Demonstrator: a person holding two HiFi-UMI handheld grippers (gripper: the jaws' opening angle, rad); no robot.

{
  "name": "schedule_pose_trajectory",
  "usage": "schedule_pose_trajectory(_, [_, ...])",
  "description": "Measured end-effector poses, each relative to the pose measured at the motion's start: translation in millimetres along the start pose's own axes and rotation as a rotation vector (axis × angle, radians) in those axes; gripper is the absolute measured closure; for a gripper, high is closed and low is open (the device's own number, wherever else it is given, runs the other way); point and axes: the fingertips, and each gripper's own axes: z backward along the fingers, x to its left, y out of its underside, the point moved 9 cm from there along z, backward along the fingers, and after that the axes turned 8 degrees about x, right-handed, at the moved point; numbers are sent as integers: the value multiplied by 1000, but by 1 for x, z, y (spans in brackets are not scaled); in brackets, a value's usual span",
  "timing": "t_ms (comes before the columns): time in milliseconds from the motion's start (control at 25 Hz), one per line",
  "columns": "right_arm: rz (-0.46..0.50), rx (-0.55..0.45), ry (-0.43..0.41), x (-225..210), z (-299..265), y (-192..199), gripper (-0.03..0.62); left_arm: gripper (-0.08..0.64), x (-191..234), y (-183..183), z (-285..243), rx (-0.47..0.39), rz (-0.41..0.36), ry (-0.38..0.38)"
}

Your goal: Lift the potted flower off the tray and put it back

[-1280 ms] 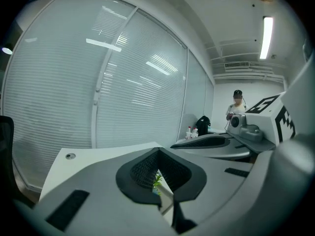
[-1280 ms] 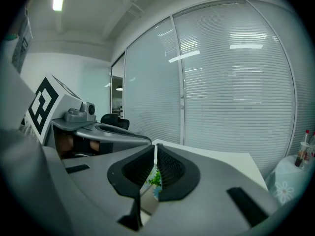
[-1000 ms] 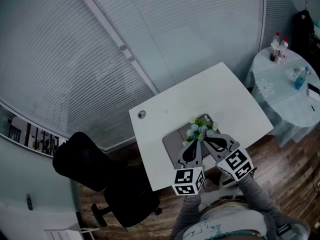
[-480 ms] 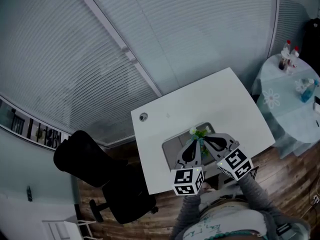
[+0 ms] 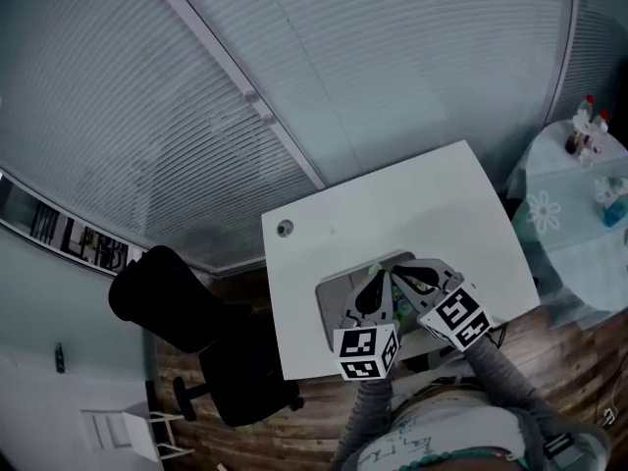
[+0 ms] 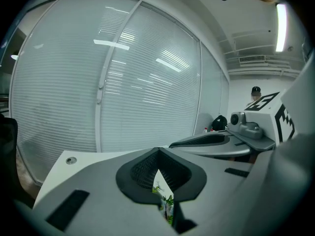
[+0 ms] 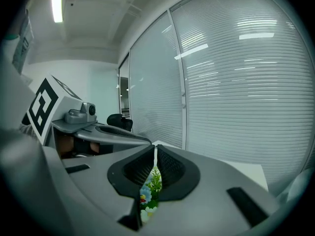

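Note:
The potted flower [image 5: 375,267] stands on the grey tray [image 5: 332,304] near the front edge of the white table [image 5: 412,204]. In the head view it is almost wholly covered by my two grippers. My left gripper [image 5: 377,277] and right gripper [image 5: 398,275] hover side by side over it, both shut with nothing between the pads. In the left gripper view the jaws [image 6: 157,157] meet at the tips, and green leaves [image 6: 166,204] show through the gap below. In the right gripper view the gripper [image 7: 155,147] is shut too, with the blue and white blossoms [image 7: 149,193] behind it.
A black office chair [image 5: 186,332] stands left of the table. A round cloth-covered table [image 5: 579,224] with bottles [image 5: 587,124] is at the right. Window blinds run behind the table. A cable hole [image 5: 285,229] sits at the table's far left corner.
Both shut grippers have moved together over the flower. It showed beyond their tips before and is now almost covered by them. The head view has shifted too.

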Motion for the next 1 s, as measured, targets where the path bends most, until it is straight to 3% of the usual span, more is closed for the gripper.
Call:
schedule_pose_trajectory(520, [1,7,-48,-25,3,11,561,549,-10,1,-13,18,23,-62])
schedule_pose_trajectory(760, [-22,7,-17,-23,-10,4,561,549,9,-5,-17,19,3,-26])
schedule_pose_trajectory(1000, [-62,4,52,-11,-26,-1,562,549,35,-7,-16,42,-26,56])
